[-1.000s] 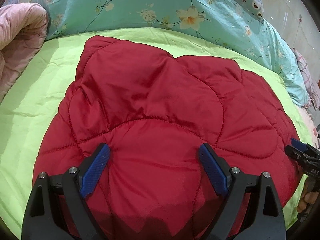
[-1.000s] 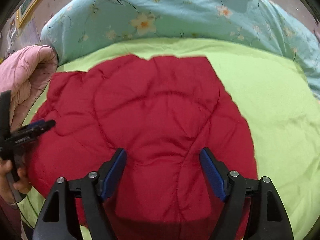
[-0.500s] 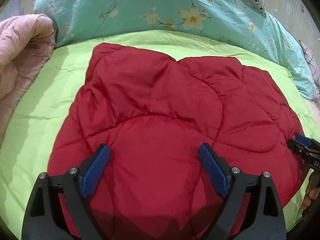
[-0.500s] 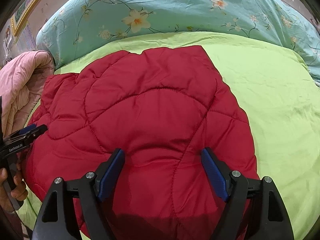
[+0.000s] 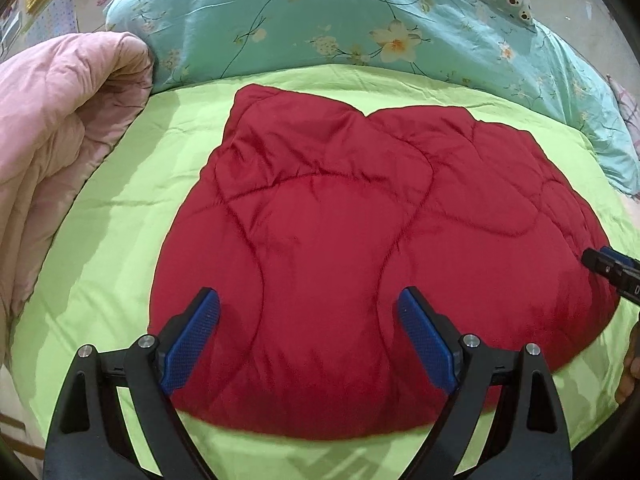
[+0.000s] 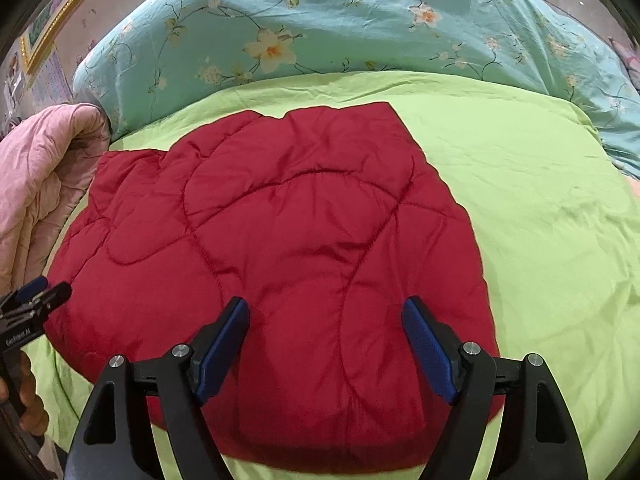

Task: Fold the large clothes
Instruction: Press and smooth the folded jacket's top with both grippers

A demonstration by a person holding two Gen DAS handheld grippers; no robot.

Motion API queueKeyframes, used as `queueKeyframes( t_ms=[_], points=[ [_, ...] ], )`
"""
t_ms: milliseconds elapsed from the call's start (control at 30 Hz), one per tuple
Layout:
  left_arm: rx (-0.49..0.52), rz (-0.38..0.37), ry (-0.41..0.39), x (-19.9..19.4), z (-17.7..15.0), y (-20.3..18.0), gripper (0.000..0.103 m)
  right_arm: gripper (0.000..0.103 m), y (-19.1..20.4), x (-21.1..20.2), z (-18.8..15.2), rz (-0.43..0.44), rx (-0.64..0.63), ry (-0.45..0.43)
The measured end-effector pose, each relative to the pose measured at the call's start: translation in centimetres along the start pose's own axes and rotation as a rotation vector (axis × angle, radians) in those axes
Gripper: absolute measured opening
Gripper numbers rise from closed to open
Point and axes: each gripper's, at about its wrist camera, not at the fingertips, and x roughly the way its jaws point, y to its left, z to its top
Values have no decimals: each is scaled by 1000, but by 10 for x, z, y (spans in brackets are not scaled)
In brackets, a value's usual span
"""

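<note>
The red quilted jacket [image 5: 360, 232] lies folded into a thick, rounded bundle in the middle of the green sheet [image 5: 120, 208], its near edge just ahead of both our grippers. We judge it soft and puffy, light for its bulk, with smooth fabric that may slide on itself, so a fold could spring back or slip open. The stitched seams and the doubled near hem look the firmest places to pinch; the padded panels would only squash.

Our left gripper [image 5: 308, 332] hangs over the jacket's near part with its blue pads spread wide and nothing between them. Our right gripper [image 6: 326, 338] is likewise wide apart and empty above the same near edge.

Beyond the jacket a flowered turquoise duvet [image 6: 340, 32] is heaped along the far side of the bed, and a pink quilt [image 5: 60, 128] is bunched at the left.
</note>
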Motion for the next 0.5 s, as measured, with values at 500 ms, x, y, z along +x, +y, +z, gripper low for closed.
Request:
queueKeyframes(
  t_ms=[500],
  points=[
    [14,4,17,3,-22,-4,93,82,26,-48,-20,75,-73,-59]
  ],
)
